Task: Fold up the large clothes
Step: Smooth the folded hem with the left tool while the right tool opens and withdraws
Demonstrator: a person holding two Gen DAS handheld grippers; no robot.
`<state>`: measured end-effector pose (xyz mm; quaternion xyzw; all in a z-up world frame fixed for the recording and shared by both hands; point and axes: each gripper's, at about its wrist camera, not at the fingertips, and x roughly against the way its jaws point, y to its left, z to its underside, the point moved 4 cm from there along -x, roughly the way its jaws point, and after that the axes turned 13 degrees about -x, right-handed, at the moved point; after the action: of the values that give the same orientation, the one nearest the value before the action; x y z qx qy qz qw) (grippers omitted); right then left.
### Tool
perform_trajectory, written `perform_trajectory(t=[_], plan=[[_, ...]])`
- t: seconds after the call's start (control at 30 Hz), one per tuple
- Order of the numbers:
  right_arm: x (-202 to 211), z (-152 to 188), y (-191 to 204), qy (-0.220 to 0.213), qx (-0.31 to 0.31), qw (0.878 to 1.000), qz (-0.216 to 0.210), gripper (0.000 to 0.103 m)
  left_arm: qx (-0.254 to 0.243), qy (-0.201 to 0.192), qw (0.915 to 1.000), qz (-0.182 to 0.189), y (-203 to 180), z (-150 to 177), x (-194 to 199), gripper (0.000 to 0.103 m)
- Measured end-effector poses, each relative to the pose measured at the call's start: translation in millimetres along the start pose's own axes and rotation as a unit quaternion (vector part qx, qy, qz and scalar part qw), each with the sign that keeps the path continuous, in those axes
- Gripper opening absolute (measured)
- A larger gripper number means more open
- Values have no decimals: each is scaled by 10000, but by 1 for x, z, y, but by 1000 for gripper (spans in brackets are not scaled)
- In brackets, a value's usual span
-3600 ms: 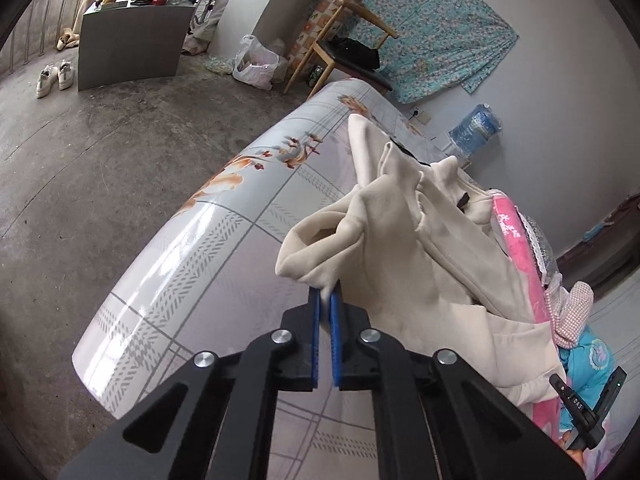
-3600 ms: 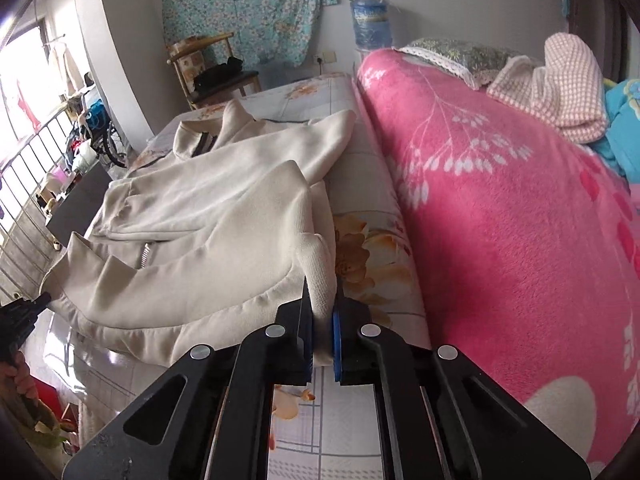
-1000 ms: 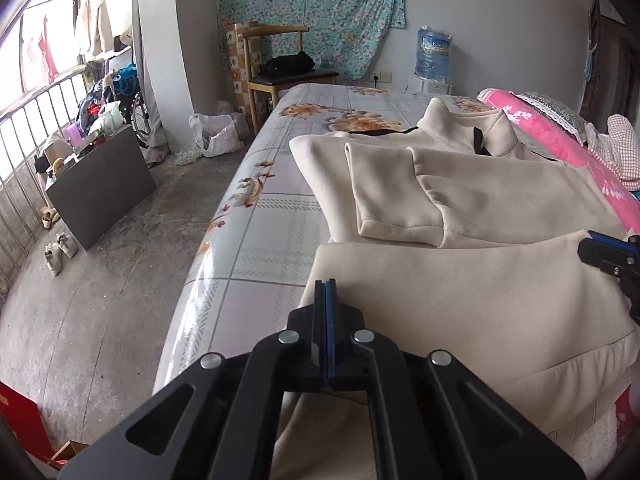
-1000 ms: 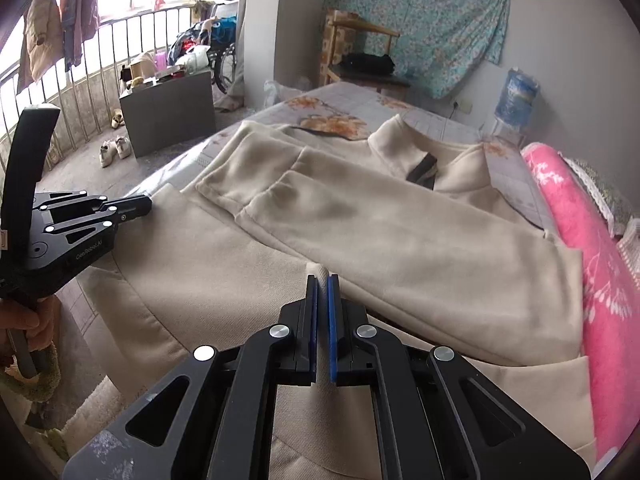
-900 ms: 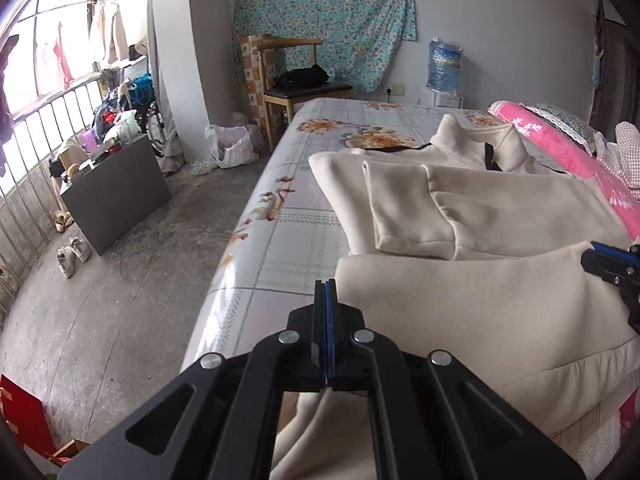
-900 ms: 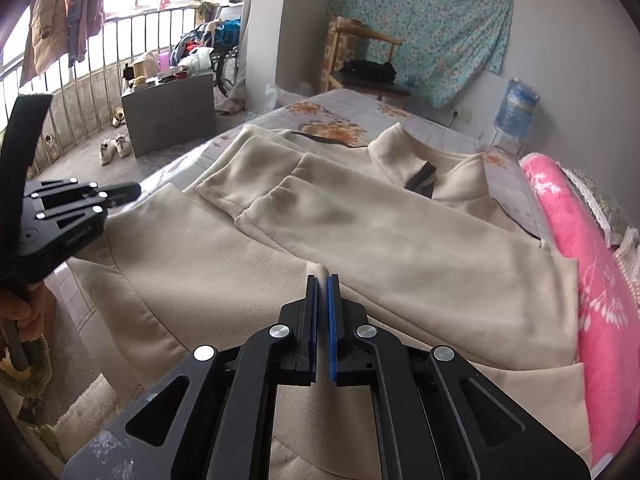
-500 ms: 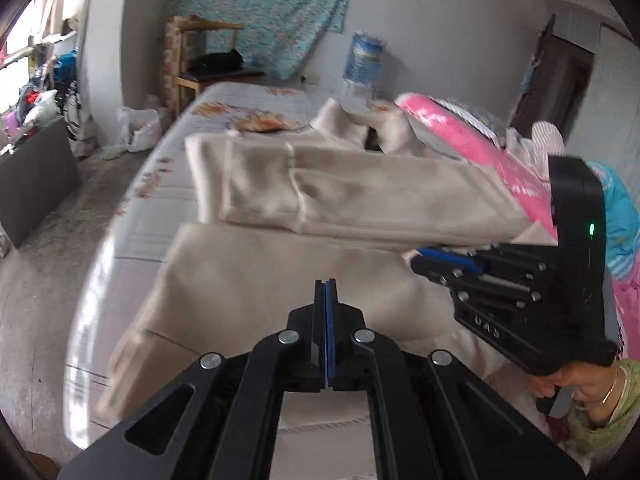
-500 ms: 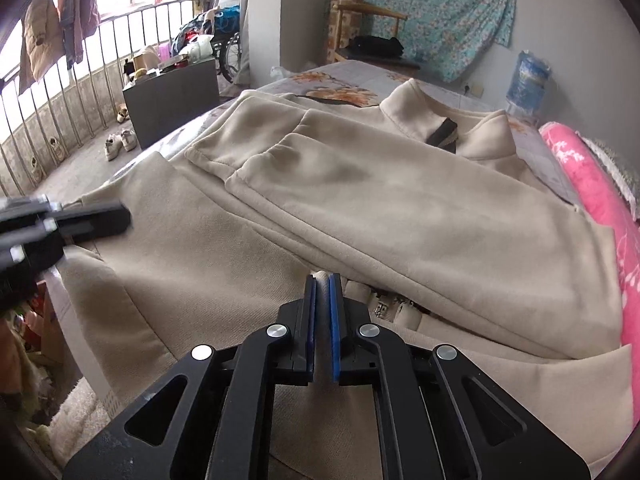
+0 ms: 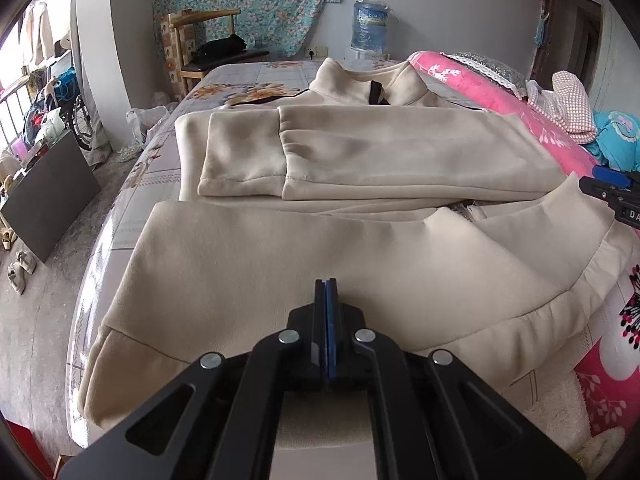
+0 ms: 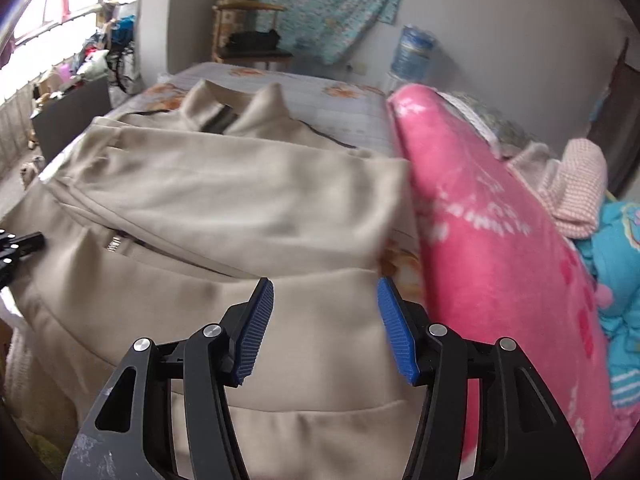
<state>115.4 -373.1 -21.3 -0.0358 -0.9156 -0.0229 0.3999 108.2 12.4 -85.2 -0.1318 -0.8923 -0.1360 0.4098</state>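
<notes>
Jacket: the cream jacket (image 9: pixel 360 248) lies spread on the bed (image 9: pixel 256 76), collar toward the far wall, both sleeves folded across the chest, hem nearest the cameras and hanging a little over the bed's edge
Left tool: the left tool (image 9: pixel 326 292) has its blue pads pressed together over the lower front panel; whether any cloth is pinched between them cannot be told
Right tool: the right tool (image 10: pixel 326 330) is opening, pads well apart, nothing between them; cloth lies below it, beside the pink blanket (image 10: pixel 500 248)
Doing it well: my judgement is that the hem should be taken at both corners, one per tool, lifted evenly and laid level up toward the collar; keep the sleeves undisturbed
Hard to make out: the right view is blurred; the zip near the middle is barely visible; the hem's near edge is cut off behind both tools
</notes>
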Motion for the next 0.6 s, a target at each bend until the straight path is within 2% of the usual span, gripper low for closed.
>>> perform_trajectory(t=[0.07, 0.13, 0.17, 0.2, 0.37, 0.43, 0.6], plan=[[-13, 6, -15, 112, -18, 9996, 251, 52, -27, 13, 10000, -55, -1, 0, 0, 1], [-24, 13, -24, 272, -119, 9995, 97, 39, -60, 30, 9999, -118, -2, 0, 0, 1], [-25, 16, -23, 305, -177, 9993, -100, 16, -77, 42, 9998, -150, -3, 0, 0, 1], [-22, 16, -23, 216, -205, 9995, -83, 5, -95, 55, 9998, -180, -3, -1, 0, 1], [28, 2, -13, -901, -161, 9958, -35, 3, -162, 77, 9994, -309, -4, -2, -1, 1], [35, -4, -22, -1091, -425, 9931, -10, 3, -185, 85, 9991, -364, -4, -2, -1, 1], [-28, 10, -51, -34, -1242, 9920, -227, 3, -235, 92, 9987, -434, -2, -5, -3, 1]])
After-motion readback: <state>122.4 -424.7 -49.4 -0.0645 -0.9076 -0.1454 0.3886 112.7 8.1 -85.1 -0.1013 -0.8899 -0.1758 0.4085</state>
